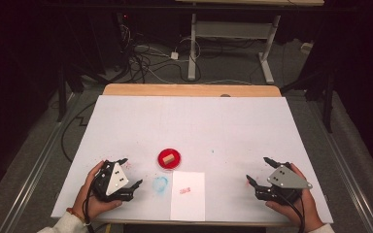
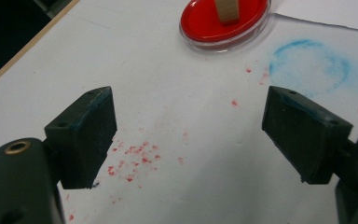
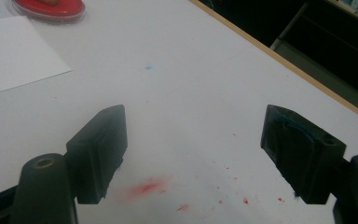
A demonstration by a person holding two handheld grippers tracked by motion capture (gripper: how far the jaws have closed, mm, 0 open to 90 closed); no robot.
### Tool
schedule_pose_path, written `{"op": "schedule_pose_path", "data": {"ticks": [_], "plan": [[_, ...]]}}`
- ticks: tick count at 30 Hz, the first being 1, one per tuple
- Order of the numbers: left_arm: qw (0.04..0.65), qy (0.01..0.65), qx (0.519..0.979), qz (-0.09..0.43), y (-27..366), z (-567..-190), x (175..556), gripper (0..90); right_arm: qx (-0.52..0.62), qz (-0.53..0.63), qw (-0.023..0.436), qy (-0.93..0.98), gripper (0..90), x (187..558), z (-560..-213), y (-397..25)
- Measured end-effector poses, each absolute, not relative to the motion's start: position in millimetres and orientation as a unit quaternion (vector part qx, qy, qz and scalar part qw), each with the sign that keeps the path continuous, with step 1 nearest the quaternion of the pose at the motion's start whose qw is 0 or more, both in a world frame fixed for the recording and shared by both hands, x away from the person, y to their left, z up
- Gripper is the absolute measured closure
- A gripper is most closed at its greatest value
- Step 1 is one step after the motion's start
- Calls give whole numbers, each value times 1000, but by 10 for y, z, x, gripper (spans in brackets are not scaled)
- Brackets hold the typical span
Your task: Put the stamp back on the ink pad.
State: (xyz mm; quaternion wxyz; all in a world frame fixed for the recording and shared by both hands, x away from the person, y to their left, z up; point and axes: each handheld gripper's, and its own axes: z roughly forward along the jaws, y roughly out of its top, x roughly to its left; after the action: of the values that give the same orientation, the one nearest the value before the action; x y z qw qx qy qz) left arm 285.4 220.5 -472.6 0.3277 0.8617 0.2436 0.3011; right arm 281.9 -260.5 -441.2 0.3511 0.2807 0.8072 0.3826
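On the white table point(image 1: 233, 126): two grippers and a red dish.
At 6 o'clock, a paper sheet point(image 1: 188, 196). At 8, left gripper point(image 1: 131, 173), jaws wide, nothing held. At 4, right gripper point(image 1: 257, 170), wide too, nothing held. Near the middle, red dish point(image 1: 169, 158) with small tan block point(image 1: 169, 158) inside.

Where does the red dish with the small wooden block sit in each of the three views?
High view: the red dish lies near the table's centre front, just above the white paper sheet.
Left gripper view: top centre, cut by the edge.
Right gripper view: top left corner.
Shared landmark: the white paper sheet.
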Motion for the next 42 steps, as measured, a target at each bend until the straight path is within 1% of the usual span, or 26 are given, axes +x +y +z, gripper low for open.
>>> {"op": "schedule_pose_path", "data": {"ticks": [15,29,42], "plan": [[333,233,861,307,2164,-4697,2796,174,270,382,359,807,227,2748,-4371,-2569],[337,240,859,302,2164,-4693,2839,174,272,381,359,807,227,2739,-4382,-2583],[328,245,861,301,2162,-4710,2853,174,274,382,360,806,225,2762,-4379,-2600]]}}
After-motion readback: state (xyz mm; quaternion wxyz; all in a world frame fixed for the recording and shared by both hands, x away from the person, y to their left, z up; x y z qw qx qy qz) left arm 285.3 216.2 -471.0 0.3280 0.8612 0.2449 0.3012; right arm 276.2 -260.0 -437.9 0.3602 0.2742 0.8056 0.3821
